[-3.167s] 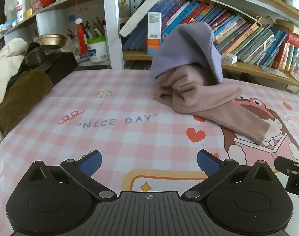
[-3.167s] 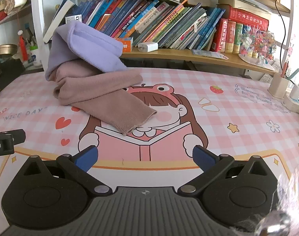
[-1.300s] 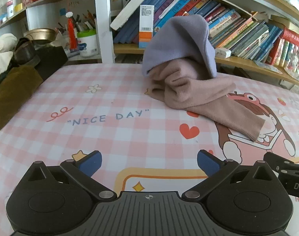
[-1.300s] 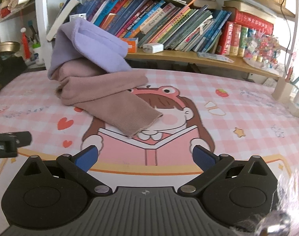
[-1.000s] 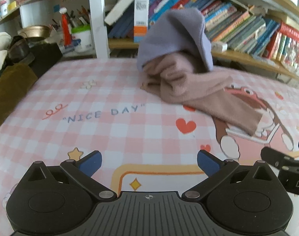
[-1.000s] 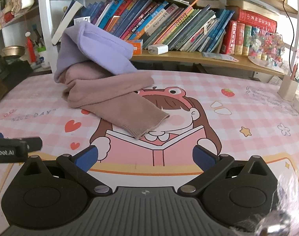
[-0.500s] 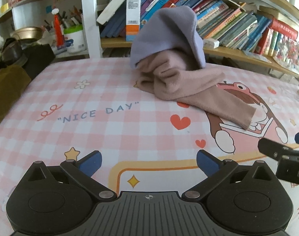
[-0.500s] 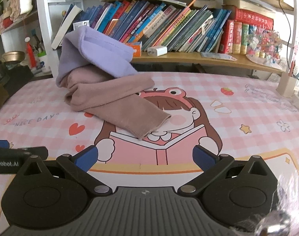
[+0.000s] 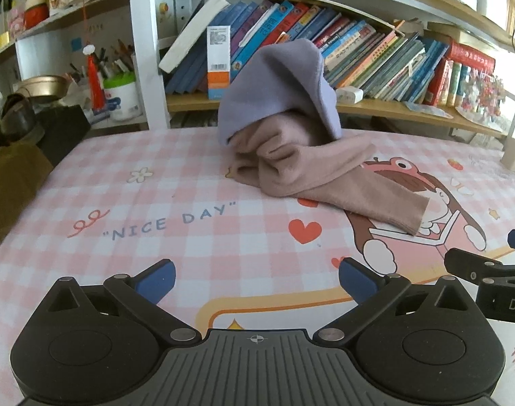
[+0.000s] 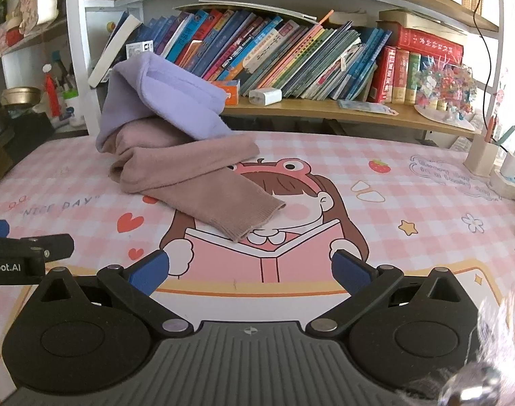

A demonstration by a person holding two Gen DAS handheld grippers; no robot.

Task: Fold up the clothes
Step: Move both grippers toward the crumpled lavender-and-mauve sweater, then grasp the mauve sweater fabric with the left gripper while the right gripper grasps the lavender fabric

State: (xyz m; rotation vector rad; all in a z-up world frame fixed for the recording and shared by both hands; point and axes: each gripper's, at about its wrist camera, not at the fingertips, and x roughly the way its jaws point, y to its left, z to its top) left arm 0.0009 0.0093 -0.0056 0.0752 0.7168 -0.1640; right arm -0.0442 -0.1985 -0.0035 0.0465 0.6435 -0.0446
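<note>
A crumpled dusty-pink garment (image 9: pixel 311 165) lies at the far middle of the table, one sleeve stretched toward me over the cartoon print. A lilac garment (image 9: pixel 281 81) is heaped on top of it. Both also show in the right wrist view, the pink one (image 10: pixel 203 179) and the lilac one (image 10: pixel 166 101). My left gripper (image 9: pixel 255 279) is open and empty, low over the near table. My right gripper (image 10: pixel 249 269) is open and empty, near the sleeve end (image 10: pixel 254 220) but apart from it.
The table wears a pink checked cover (image 9: pixel 176 196) with "NICE DAY" print. A bookshelf (image 10: pixel 291 57) runs along the back. Dark clothes and bags (image 9: pixel 17 155) lie at the left edge. A pen holder and chargers (image 10: pixel 494 162) stand at the right.
Both grippers have drifted a little to the right and nearer the clothes pile. Both stay open and empty. The garments have not moved.
</note>
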